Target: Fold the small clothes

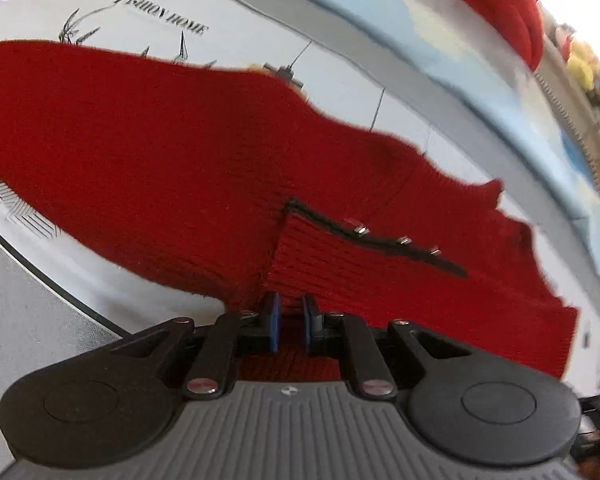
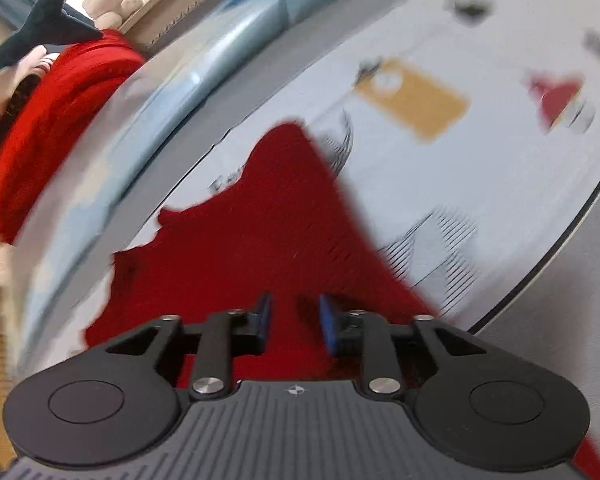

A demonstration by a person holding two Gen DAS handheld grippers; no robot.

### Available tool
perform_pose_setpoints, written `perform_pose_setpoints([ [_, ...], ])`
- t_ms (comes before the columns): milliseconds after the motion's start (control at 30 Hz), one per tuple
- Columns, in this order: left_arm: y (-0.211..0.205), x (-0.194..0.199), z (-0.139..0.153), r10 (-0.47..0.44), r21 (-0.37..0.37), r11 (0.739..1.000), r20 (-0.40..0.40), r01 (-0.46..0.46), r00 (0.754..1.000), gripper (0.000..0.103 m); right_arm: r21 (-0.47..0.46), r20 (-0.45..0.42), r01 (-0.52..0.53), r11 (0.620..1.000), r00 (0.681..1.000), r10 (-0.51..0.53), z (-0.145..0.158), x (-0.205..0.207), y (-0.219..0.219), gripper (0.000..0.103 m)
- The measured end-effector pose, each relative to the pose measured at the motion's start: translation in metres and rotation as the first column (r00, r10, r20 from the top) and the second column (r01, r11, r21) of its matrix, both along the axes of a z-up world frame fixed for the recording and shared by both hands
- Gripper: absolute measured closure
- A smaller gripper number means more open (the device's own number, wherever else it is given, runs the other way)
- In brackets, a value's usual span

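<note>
On the desk (image 1: 260,56), left tongs (image 1: 291,320) pinch the red sweater (image 1: 180,152) hem to lift a fold, right tongs (image 2: 293,320) hang open above it.

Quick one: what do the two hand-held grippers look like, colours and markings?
Both match. The left hand-held gripper and the right hand-held gripper have black linkage arms, blue finger pads, silver pivot screws, round black side discs and a ribbed grey body with a small round emblem. No cables visible.

There were two grippers, the left gripper (image 1: 291,322) and the right gripper (image 2: 293,322), one red knitted garment (image 1: 204,152) spread on the printed mat (image 1: 236,32), one pile of red knitwear (image 1: 496,4) near the mat's far edge, and three metal snaps (image 1: 404,240) on the garment's black placket.
</note>
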State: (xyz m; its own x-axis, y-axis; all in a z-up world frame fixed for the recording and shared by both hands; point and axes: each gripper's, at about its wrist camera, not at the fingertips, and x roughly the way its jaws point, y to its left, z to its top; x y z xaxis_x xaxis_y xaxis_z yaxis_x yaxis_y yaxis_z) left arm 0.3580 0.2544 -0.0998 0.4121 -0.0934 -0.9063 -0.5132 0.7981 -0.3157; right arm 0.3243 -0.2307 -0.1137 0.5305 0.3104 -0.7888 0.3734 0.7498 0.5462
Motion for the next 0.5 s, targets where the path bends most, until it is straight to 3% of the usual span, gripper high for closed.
perform_pose_setpoints([
  [67,0.012,-0.004,0.014,0.012,0.030,0.999,0.047,-0.014,0.999,0.084,0.034,-0.089,0.036,0.999,0.995,-0.033,-0.018,0.000,-0.007,0.081],
  [133,0.032,-0.010,0.023,0.053,0.050,0.997,0.076,-0.057,0.996,0.077,0.018,-0.101,0.038,0.999,0.994,-0.036,-0.017,0.001,-0.007,0.083],
  [233,0.080,-0.022,0.024,0.188,0.051,0.980,0.078,-0.192,0.979,0.075,-0.062,-0.043,-0.013,0.998,0.999,0.011,0.009,0.002,0.005,0.069],
  [333,0.132,-0.040,0.022,0.325,0.064,0.942,0.069,-0.330,0.943,0.070,-0.125,0.022,-0.079,0.989,0.996,0.082,0.034,0.003,0.019,0.066],
  [500,0.201,-0.071,0.017,0.479,0.029,0.876,0.079,-0.482,0.874,0.066,-0.206,0.042,-0.180,0.962,0.980,0.193,0.050,0.006,0.039,0.063],
])
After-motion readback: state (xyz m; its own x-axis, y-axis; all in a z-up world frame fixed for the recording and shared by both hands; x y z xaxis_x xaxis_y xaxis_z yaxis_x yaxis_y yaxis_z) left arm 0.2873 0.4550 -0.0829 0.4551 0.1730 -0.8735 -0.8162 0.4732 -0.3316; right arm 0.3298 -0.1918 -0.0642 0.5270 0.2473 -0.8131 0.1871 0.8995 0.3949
